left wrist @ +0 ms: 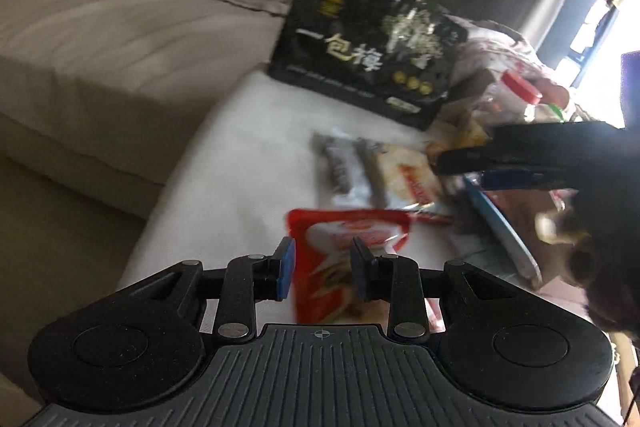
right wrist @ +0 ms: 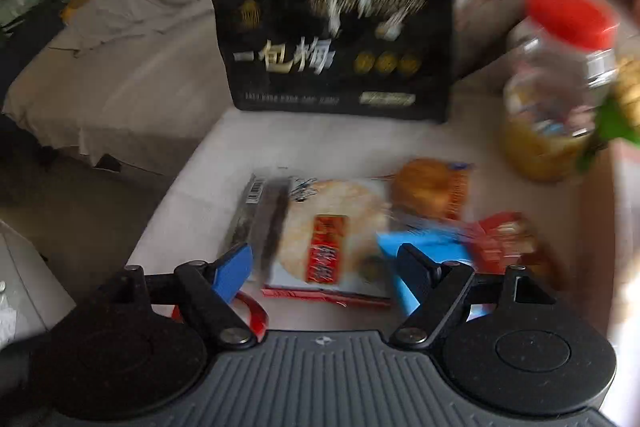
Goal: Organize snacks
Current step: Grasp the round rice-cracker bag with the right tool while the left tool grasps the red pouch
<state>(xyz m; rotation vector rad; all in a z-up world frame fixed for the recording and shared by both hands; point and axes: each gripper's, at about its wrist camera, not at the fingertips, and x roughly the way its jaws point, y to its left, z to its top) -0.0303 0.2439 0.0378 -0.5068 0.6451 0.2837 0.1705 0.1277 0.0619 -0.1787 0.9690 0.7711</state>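
Snacks lie on a white table [left wrist: 224, 163]. My left gripper [left wrist: 323, 271] is open, its jaws on either side of a red and white snack pouch [left wrist: 344, 259] that lies under it. Beyond lie grey-wrapped bars [left wrist: 344, 171] and a rice cracker pack [left wrist: 408, 179]. My right gripper [right wrist: 324, 269] is open and empty, just above the rice cracker pack [right wrist: 328, 227]. A blue packet [right wrist: 424, 243], a red packet [right wrist: 508, 243] and an orange bun packet [right wrist: 432, 187] lie to its right. The right gripper also shows in the left wrist view [left wrist: 464, 167].
A large black snack bag [right wrist: 336, 39] stands upright at the table's far edge, also in the left wrist view [left wrist: 368, 43]. A clear jar with a red lid [right wrist: 556, 83] stands at the right. A grey sofa [left wrist: 120, 19] lies left of the table.
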